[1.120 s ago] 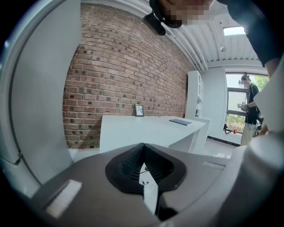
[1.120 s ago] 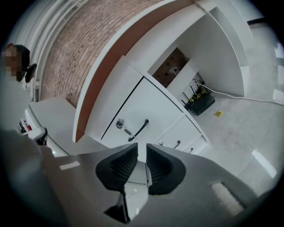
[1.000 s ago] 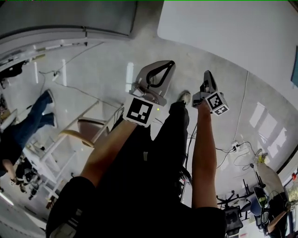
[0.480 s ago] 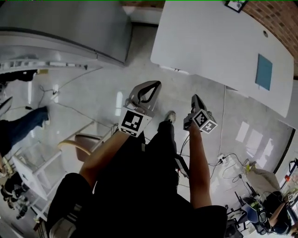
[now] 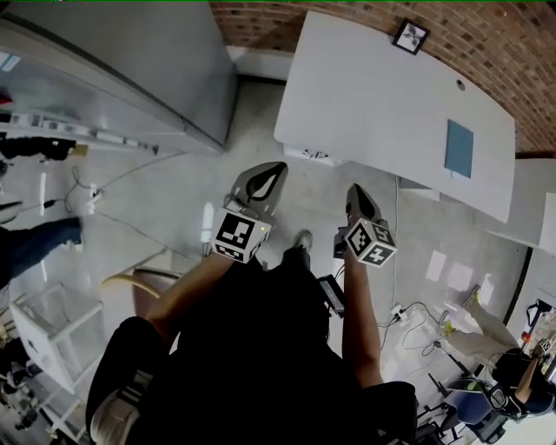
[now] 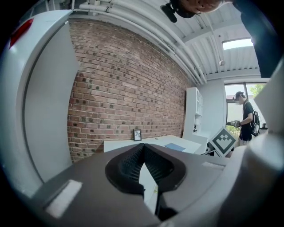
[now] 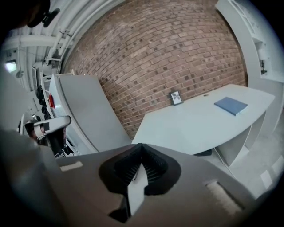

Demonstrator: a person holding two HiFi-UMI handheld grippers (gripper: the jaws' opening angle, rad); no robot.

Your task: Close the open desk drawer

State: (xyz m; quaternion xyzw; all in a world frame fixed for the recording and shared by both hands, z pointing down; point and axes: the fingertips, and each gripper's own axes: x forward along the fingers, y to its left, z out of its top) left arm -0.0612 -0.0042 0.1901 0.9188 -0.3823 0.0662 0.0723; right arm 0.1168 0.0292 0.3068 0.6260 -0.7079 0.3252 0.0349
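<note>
The left hand-held gripper [image 6: 142,150] had its ribbed pads pressed together with nothing between them. The right hand-held gripper [image 7: 140,150] was pressed together the same way, also bare. Both were held side by side in front of the person's dark-clad body, above the pale floor [image 5: 261,122], and pointed toward a white bench [image 5: 373,96]. On the bench a small picture frame [image 5: 410,36] stood at the far edge by the brick wall [image 5: 304,13]. A blue notebook [image 5: 460,149] lay flat toward the right end. A pale boxy part [image 5: 310,155] jutted from under the bench's near left edge. It may have been the drawer, though whether it stood open, or what it held, could not be told. It was well apart from both hand-held grippers.
</note>
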